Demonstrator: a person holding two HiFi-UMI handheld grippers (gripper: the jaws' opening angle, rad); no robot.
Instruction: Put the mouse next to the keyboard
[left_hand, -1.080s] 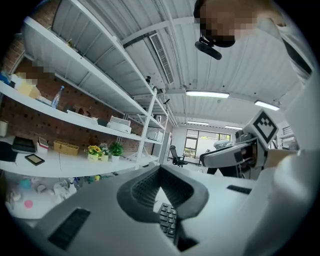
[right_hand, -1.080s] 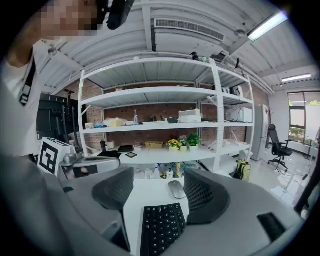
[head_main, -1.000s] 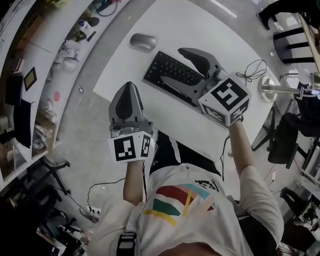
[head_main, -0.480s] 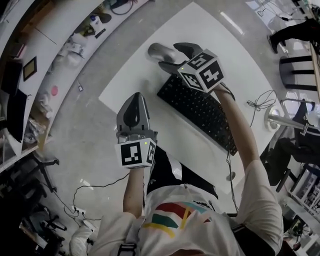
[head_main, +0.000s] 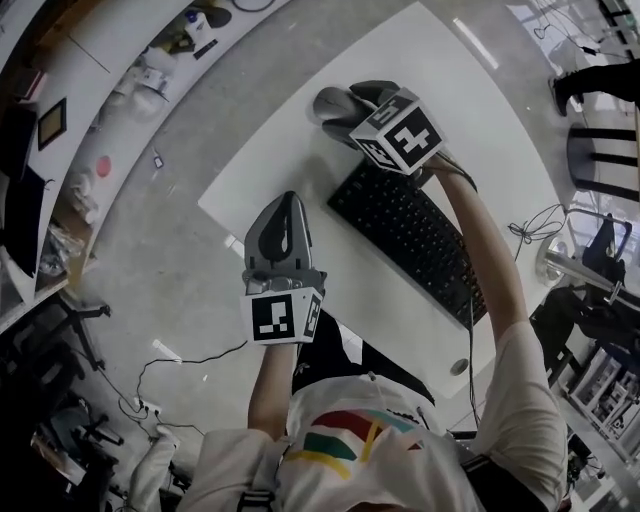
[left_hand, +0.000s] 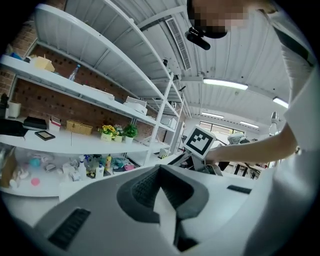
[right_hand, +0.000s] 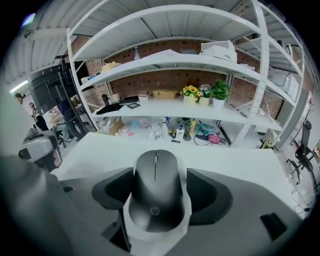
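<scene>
Grey mouse: the right gripper has moved in, jaws straddling it.

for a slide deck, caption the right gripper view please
Right hand-held gripper, jaws apart, straddles a dark mouse on the white table, cluttered shelves behind.

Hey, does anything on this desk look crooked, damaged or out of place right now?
Nothing stands out. The keyboard lies roughly parallel to the table's edge, and the mouse sits flat beyond one end, between the right gripper's open jaws. No spills or damage show.
</scene>
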